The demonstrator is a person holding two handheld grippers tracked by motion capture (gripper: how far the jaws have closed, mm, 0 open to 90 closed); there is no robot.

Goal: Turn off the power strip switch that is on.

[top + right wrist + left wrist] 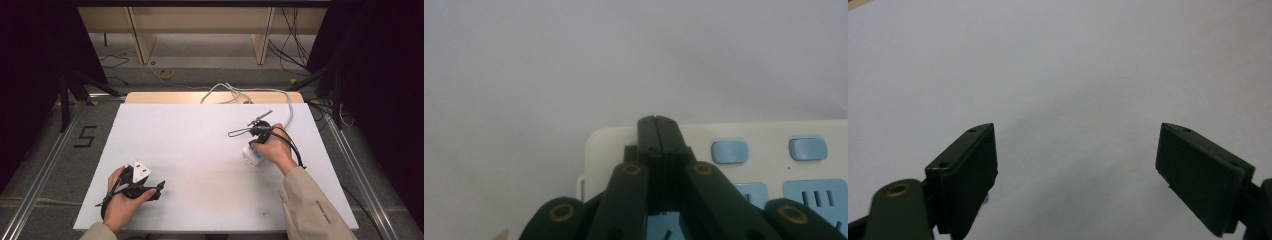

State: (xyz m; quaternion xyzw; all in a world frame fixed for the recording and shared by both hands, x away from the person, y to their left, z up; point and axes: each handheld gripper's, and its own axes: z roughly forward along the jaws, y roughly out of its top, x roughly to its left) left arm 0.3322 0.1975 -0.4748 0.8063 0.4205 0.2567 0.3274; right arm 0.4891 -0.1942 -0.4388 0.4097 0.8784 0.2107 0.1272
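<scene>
The right gripper point(657, 122) fingers are closing tight together, empty, over the white power strip point(774, 135) lying on the table point(190, 150). The left gripper point(1078, 165) fingers are standing wide, empty. I judge it is pressing a blue switch point(729, 151) next; careful aiming is needed.

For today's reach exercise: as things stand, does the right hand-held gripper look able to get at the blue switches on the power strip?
Probably yes. The right hand-held gripper hangs shut over the power strip, its tips beside the nearest blue switch, with nothing between them.
</scene>
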